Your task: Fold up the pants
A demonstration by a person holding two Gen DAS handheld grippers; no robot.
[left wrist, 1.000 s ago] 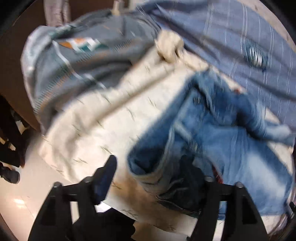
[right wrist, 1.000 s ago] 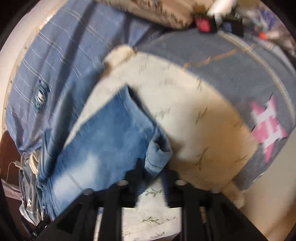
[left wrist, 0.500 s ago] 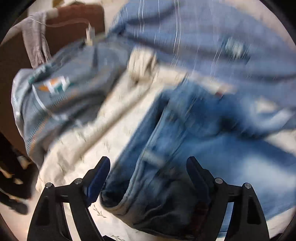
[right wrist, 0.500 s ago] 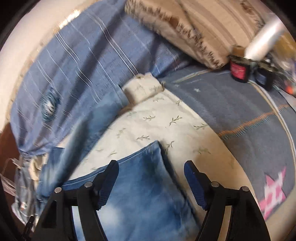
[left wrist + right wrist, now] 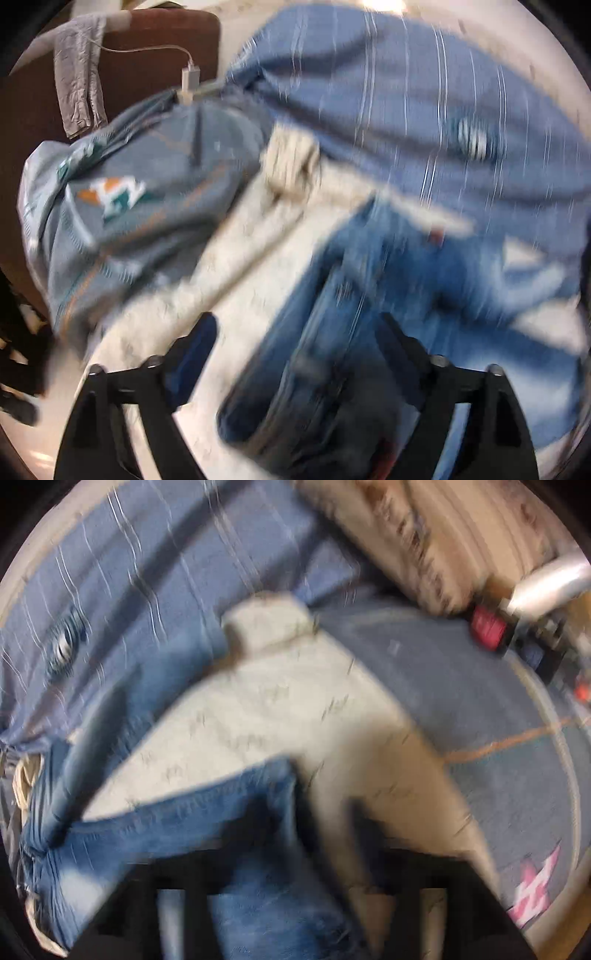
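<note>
The step in hand reads as a release: a fold of the jeans [image 5: 369, 295] has been laid on the cream leaf-print sheet [image 5: 236, 258] and both claws are letting go. To do it well, each claw should clear the denim fully before drawing away, so that no pad snags the cloth and drags the fold open; the edges should then be checked for alignment.

Left claw [image 5: 295, 350]: jaws opening and standing wide, with the bunched end of the jeans lying between them in the lower centre of the frame. No pad appears to press on the cloth, though blur limits certainty.

Right claw [image 5: 306, 834]: jaws apart, heavily blurred, at the lower centre of the frame. The folded corner of the jeans [image 5: 229, 812] lies between and beneath them, extending toward the lower left. Nothing appears gripped.

The blue striped bedcover [image 5: 406, 92] fills the upper frame, beyond the sheet.
</note>
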